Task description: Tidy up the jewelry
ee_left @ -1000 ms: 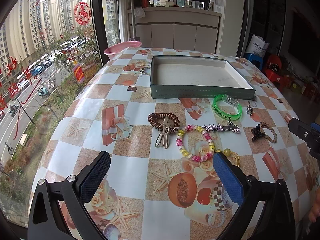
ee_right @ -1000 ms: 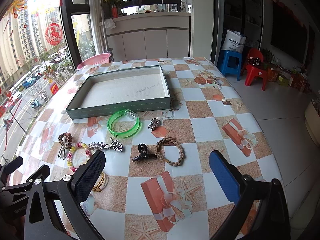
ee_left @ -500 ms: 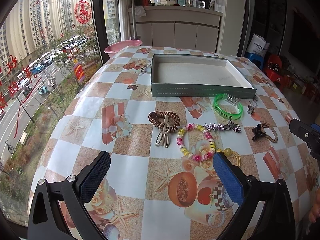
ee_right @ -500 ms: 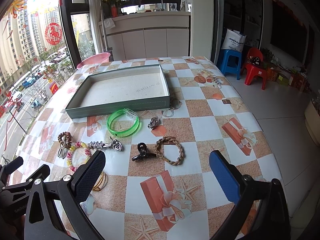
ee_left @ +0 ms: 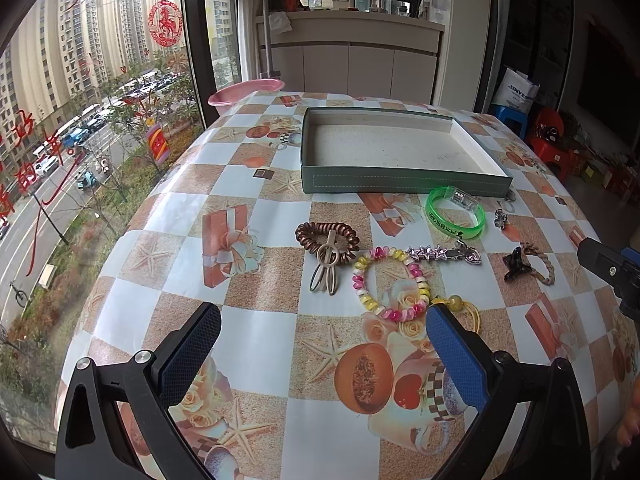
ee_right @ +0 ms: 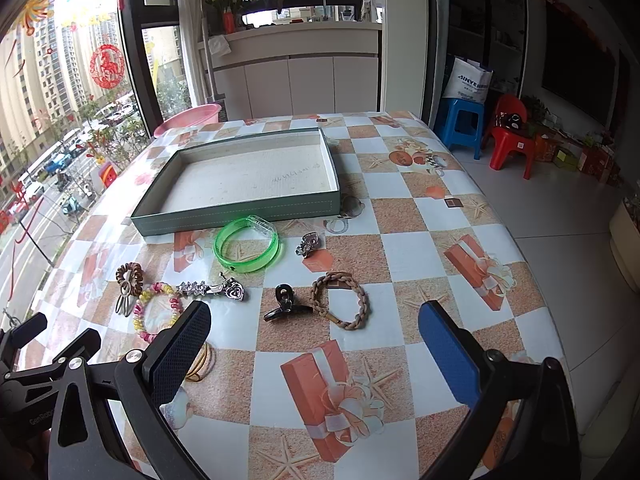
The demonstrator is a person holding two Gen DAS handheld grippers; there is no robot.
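Note:
An empty shallow green tray (ee_left: 404, 184) (ee_right: 240, 220) lies at the back of the table. Spread in front of it are a green bangle (ee_left: 455, 218) (ee_right: 246, 245), a brown coil hair tie with a beige clip (ee_left: 327, 240) (ee_right: 129, 280), a pink and yellow bead bracelet (ee_left: 390, 284) (ee_right: 154, 312), a silver star chain with a heart (ee_left: 444, 254) (ee_right: 212, 290), a black claw clip (ee_left: 516, 267) (ee_right: 285, 304), a braided brown bracelet (ee_left: 542, 262) (ee_right: 344, 300) and a small silver charm (ee_left: 500, 218) (ee_right: 308, 243). My left gripper (ee_left: 320, 354) and right gripper (ee_right: 314, 354) both hover open over the near table, holding nothing.
A yellow cord with a bead (ee_left: 460, 306) lies by my left gripper's right finger. A pink basin (ee_left: 244, 92) sits at the far left table corner. The table edge drops off to the right, toward a blue stool (ee_right: 464, 124) and red chair (ee_right: 514, 136). A window runs along the left.
Both views have crept slightly forward toward the jewelry. Nothing on the table has moved and both grippers stay open.

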